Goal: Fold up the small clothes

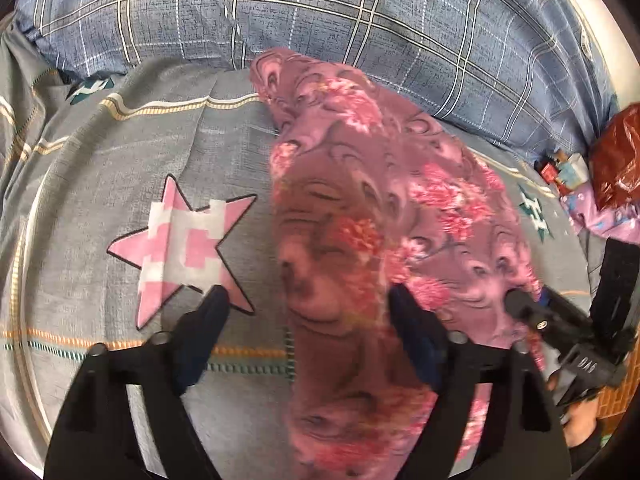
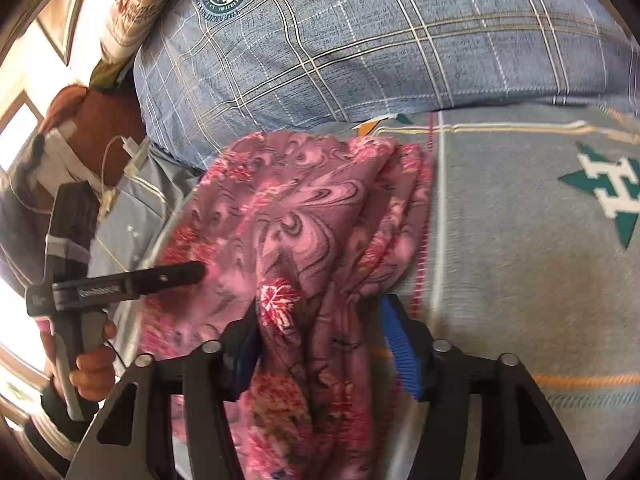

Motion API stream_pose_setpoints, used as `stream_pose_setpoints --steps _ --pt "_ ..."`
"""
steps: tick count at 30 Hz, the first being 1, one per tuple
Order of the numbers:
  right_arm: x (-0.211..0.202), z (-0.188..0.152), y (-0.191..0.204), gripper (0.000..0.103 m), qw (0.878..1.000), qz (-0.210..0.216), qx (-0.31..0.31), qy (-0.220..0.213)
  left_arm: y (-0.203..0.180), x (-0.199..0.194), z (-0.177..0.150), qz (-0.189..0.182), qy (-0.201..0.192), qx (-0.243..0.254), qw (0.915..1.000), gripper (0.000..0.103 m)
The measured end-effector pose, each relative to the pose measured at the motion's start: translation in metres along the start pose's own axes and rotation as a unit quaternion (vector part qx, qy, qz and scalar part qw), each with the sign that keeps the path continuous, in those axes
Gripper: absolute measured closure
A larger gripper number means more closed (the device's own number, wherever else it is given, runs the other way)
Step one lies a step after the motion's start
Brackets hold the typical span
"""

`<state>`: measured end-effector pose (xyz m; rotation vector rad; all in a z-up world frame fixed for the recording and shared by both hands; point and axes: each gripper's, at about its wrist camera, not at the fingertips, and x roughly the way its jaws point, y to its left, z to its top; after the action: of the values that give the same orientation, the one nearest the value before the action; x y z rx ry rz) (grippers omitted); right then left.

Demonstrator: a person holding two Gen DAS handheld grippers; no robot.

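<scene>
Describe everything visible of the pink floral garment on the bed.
The pink floral garment is thin, soft-looking cloth, mauve with red-pink flowers and dark swirls. It lies in a long, rumpled, folded strip on the grey bedspread, its far end near the blue plaid pillow. It runs between the open fingers of both hand-held grippers.

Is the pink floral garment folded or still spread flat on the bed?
Folded, roughly: the floral garment lies as a narrow bunched strip with stacked layered edges along its right side on the grey bedspread, not flat.
</scene>
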<state>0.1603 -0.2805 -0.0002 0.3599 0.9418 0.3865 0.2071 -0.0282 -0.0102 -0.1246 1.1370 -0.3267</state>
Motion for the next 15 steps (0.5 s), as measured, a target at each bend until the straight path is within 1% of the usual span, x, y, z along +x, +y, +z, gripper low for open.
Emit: stream_pose_setpoints --steps 2,3,4,6,8,10,11,12,13,15 --pt "-0.004 0.000 -0.007 0.043 1.000 0.012 0.017 0.000 0.006 -0.006 -0.001 -0.012 0.000 -0.010 0.9999 0.019" --pt "-0.008 0.000 -0.011 0.041 0.999 0.016 0.029 -0.002 0.007 -0.012 -0.001 -0.012 -0.007 -0.013 0.9998 0.019" --pt "-0.014 0.002 -0.010 0.042 0.999 0.019 0.031 -0.008 0.005 -0.022 0.000 -0.009 -0.025 -0.006 0.9996 0.019" --pt "-0.027 0.008 0.001 0.044 0.999 0.019 0.008 -0.041 -0.006 -0.035 0.003 0.017 -0.059 0.020 0.9979 0.019" --pt "-0.036 0.017 0.010 0.045 0.997 0.015 -0.007 -0.072 -0.016 -0.038 0.009 0.068 -0.089 0.044 0.9928 0.019" --pt "-0.036 0.024 0.014 0.053 0.996 0.007 -0.012 -0.090 -0.022 -0.029 0.013 0.111 -0.100 0.062 0.9869 0.019" --pt "-0.032 0.027 0.015 0.063 0.996 -0.003 -0.016 -0.089 -0.022 -0.018 0.014 0.124 -0.091 0.066 0.9859 0.019" --pt "-0.022 0.029 0.015 0.074 0.996 -0.023 -0.021 -0.081 -0.021 -0.006 0.017 0.128 -0.076 0.064 0.9868 0.019" --pt "-0.012 0.030 0.013 0.078 0.997 -0.040 -0.023 -0.069 -0.016 0.005 0.019 0.121 -0.062 0.054 0.9893 0.018" --pt "0.012 0.028 0.004 0.080 0.995 -0.085 -0.024 -0.034 -0.003 0.013 0.022 0.093 -0.055 0.024 0.9938 0.016"
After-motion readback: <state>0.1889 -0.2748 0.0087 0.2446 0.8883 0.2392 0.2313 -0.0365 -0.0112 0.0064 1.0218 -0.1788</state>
